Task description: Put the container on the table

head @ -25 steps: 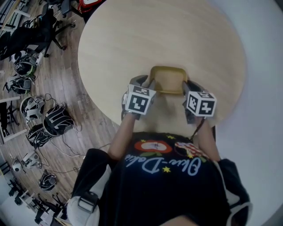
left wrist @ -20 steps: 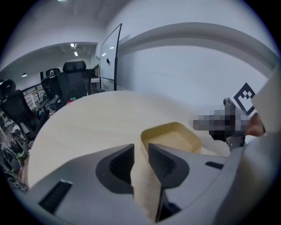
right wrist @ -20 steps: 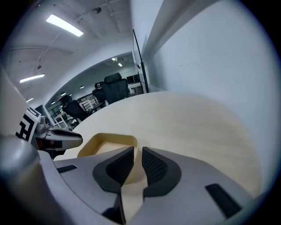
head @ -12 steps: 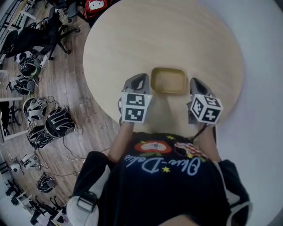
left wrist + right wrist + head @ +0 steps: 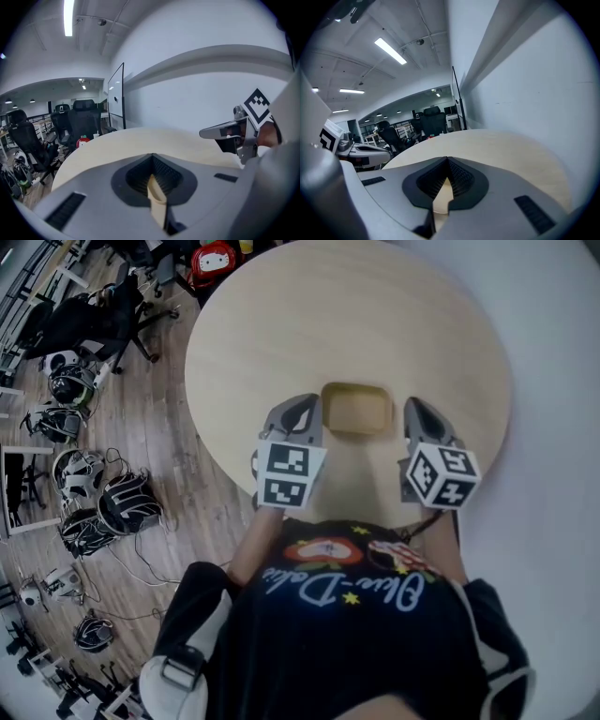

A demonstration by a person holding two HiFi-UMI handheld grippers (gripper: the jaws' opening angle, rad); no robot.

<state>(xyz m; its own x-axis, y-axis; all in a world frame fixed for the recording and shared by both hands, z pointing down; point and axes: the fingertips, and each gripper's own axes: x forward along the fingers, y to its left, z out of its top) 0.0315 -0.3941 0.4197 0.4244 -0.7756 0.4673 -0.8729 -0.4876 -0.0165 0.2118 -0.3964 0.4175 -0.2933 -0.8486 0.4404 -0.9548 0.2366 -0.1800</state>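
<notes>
A shallow yellow container (image 5: 355, 409) rests on the round pale wooden table (image 5: 375, 315), near its front edge. My left gripper (image 5: 302, 406) is just left of the container and my right gripper (image 5: 416, 411) just right of it, both a small gap clear of its rim. In the left gripper view my left gripper (image 5: 152, 158) has its jaws meeting at the tip with nothing between them, and the right gripper (image 5: 224, 133) shows off to the side. The right gripper view shows my right gripper (image 5: 447, 162) closed the same way. Neither gripper view shows the container.
Left of the table is a wooden floor with office chairs (image 5: 89, 310), several helmets and bags (image 5: 103, 502) and cables. A red object (image 5: 214, 259) sits beyond the table's far left edge. A white wall runs along the right.
A second ago both grippers pressed against the container's ends above the table edge. Now the container lies on the table and both grippers have drawn back from it.
</notes>
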